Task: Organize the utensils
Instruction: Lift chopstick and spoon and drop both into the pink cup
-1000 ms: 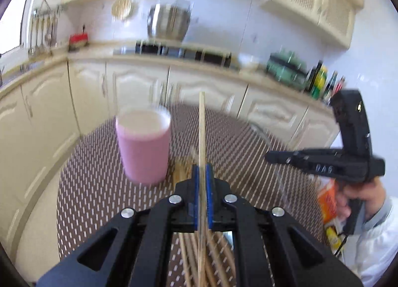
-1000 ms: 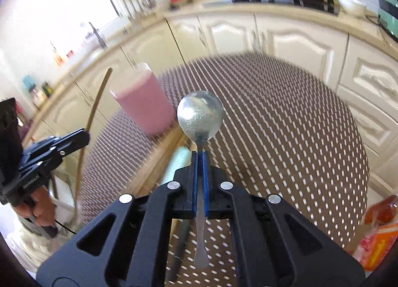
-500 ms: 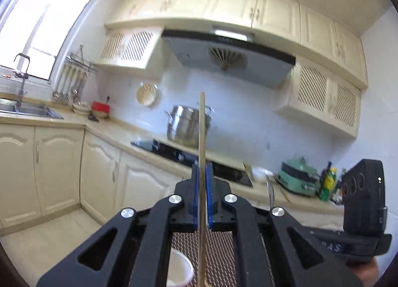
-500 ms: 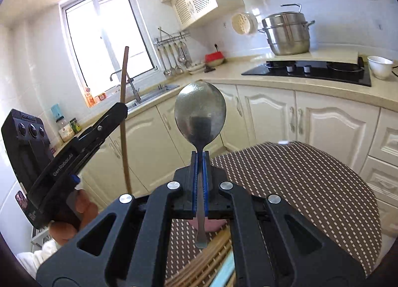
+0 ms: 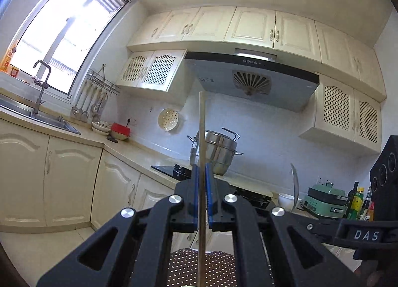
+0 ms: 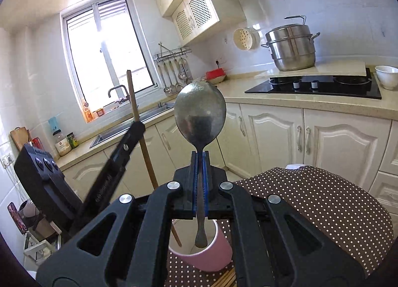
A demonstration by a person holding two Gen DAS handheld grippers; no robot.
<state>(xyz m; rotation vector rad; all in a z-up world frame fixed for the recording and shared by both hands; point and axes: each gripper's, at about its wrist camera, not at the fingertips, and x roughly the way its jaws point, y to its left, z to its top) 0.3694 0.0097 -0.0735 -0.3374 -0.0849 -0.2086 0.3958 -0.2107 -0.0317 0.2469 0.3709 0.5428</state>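
Your left tongs point(image 6: 138, 125) are clenched on a thin wooden chopstick point(image 6: 141, 133), upright, its lower tip in the pink cylindrical cup point(image 6: 209, 254). Your right tongs point(image 6: 199, 160) grasp a silver metal spoon point(image 6: 200, 115), bowl up, handle end hanging over the cup's mouth. The cup stands near the left edge of the brown white-dotted tabletop point(image 6: 323, 200), loose wooden chopsticks point(image 6: 225, 279) beside it.

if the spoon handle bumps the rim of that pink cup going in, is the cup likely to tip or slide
Probably some risk. The pink cup looks tall, narrow and apparently empty, so likely light and tippable. It stands on a dotted tablecloth, which may grip its base, favouring tipping over sliding. The metal spoon, clamped upright in the right tongs, looks rigid, so a bump would transfer directly.
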